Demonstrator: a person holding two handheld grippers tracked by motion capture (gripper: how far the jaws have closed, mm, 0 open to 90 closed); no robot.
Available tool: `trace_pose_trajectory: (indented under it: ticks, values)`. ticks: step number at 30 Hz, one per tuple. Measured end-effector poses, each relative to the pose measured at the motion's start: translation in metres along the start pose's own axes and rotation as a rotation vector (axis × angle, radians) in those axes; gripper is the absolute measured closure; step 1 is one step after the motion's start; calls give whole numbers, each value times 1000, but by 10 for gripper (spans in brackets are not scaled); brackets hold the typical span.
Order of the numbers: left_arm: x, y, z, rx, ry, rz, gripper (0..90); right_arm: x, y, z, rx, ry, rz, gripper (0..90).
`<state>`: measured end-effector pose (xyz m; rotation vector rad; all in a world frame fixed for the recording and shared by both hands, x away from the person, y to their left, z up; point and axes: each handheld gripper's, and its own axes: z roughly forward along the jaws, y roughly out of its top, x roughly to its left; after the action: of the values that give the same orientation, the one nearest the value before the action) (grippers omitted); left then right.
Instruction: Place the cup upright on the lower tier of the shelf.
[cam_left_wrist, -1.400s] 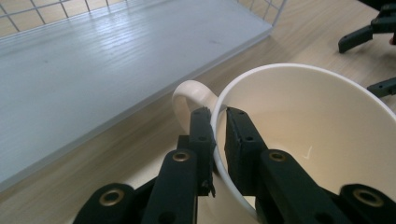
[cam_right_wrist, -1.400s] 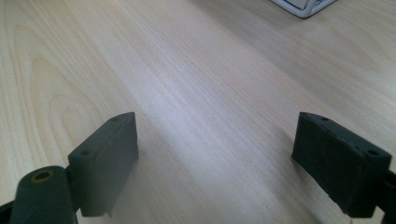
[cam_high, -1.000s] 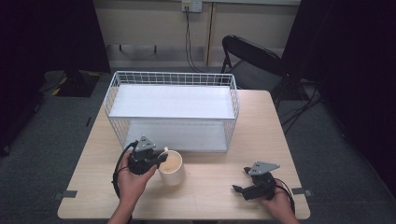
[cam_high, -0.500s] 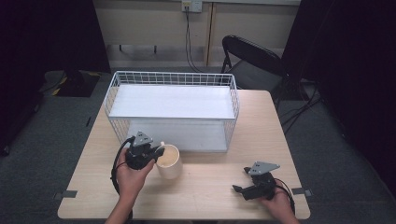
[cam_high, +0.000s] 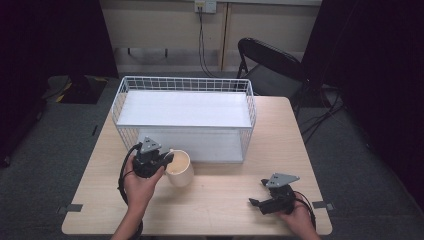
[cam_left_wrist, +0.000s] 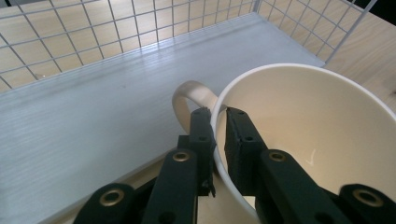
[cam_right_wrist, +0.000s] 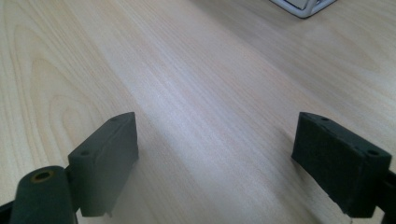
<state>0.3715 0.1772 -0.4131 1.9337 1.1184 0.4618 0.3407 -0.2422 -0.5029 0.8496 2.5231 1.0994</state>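
Left gripper (cam_left_wrist: 215, 128) fingers clamped on glossy cream mug (cam_left_wrist: 299, 140) rim, one inside; mug upright, handle beyond them. Right gripper (cam_right_wrist: 217, 163) fingers apart over wood counter (cam_right_wrist: 187, 70).

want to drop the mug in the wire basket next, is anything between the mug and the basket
Only the basket's own front wire wall stands between them. The left gripper is clamped on the mug at its rim beside the handle, right in front of that wall. The white basket floor beyond looks bare, so the mug would probably go over the top.
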Motion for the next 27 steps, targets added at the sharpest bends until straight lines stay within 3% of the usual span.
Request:
trace_pose_trajectory:
  ticks: [27]
  values:
    - [4,11,10,-42,75,-37,818,0,0,0,0,0,0,136]
